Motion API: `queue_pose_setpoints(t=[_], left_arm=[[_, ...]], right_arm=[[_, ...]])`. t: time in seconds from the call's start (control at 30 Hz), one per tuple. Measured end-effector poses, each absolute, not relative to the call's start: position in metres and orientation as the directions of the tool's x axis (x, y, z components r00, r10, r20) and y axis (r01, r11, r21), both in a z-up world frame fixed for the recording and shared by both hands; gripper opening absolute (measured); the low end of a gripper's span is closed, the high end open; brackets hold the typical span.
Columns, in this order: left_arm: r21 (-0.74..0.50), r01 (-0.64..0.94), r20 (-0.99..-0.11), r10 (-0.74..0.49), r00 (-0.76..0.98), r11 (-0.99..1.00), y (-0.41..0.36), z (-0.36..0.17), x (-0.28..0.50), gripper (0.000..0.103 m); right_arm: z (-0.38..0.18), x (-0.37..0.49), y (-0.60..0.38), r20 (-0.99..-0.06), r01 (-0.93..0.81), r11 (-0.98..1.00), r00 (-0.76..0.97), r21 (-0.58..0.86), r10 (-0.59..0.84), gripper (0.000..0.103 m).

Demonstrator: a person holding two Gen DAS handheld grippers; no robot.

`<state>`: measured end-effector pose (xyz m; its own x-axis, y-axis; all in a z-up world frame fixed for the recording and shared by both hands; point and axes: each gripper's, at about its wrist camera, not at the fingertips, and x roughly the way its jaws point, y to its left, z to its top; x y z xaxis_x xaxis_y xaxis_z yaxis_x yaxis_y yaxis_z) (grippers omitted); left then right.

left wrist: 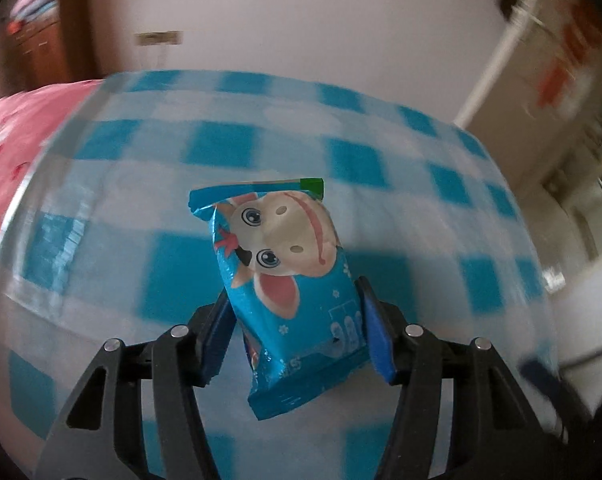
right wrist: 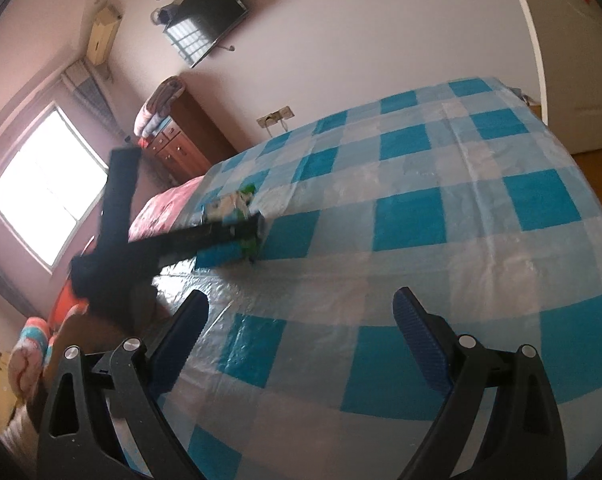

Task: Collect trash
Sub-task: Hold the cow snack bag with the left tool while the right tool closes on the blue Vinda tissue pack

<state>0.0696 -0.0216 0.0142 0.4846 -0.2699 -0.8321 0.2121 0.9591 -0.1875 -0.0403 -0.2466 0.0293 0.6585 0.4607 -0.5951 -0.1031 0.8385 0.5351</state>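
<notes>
The left claw (left wrist: 297,320) straddles the blue snack wrapper (left wrist: 289,280), its blue pads at both sides and apparently gripping it to lift it off the surface (left wrist: 401,152), covered in glossy, crinkled blue-and-white checked plastic. The right claw (right wrist: 301,332) hovers open and empty nearby.

We see the left gripper (left wrist: 297,328) with both blue pads pressing a blue cartoon-cow snack packet (left wrist: 289,292) over the blue-checked tablecloth (left wrist: 149,152).
</notes>
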Motion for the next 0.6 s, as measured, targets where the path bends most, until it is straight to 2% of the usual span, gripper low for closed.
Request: queue_pose_setpoints(t=[0.07,0.2,0.37,0.5,0.6], left_arm=[[-0.194,0.290,-0.836,-0.313,0.451,0.937,-0.038,0.015,0.050,0.059],[-0.150,0.356,-0.839,-0.309,0.447,0.922,-0.058,0.015,0.025,0.059],[-0.151,0.368,-0.805,-0.331,0.493,0.917,-0.057,0.029,0.003,0.052],[-0.166,0.365,-0.803,-0.340,0.488,0.916,-0.051,0.030,-0.007,0.049],[-0.191,0.340,-0.799,-0.347,0.491,0.921,-0.046,0.028,-0.006,0.043]], right_arm=[[0.028,-0.041,-0.256,-0.585,-0.079,0.823,0.665,0.563,0.464,0.092],[0.023,-0.039,-0.270,-0.584,-0.037,0.808,0.672,0.588,0.455,0.092],[0.018,-0.039,-0.274,-0.598,-0.018,0.817,0.671,0.577,0.437,0.092],[0.015,-0.039,-0.268,-0.612,-0.027,0.830,0.662,0.557,0.433,0.092],[0.012,-0.037,-0.263,-0.625,-0.038,0.837,0.648,0.545,0.436,0.092]])
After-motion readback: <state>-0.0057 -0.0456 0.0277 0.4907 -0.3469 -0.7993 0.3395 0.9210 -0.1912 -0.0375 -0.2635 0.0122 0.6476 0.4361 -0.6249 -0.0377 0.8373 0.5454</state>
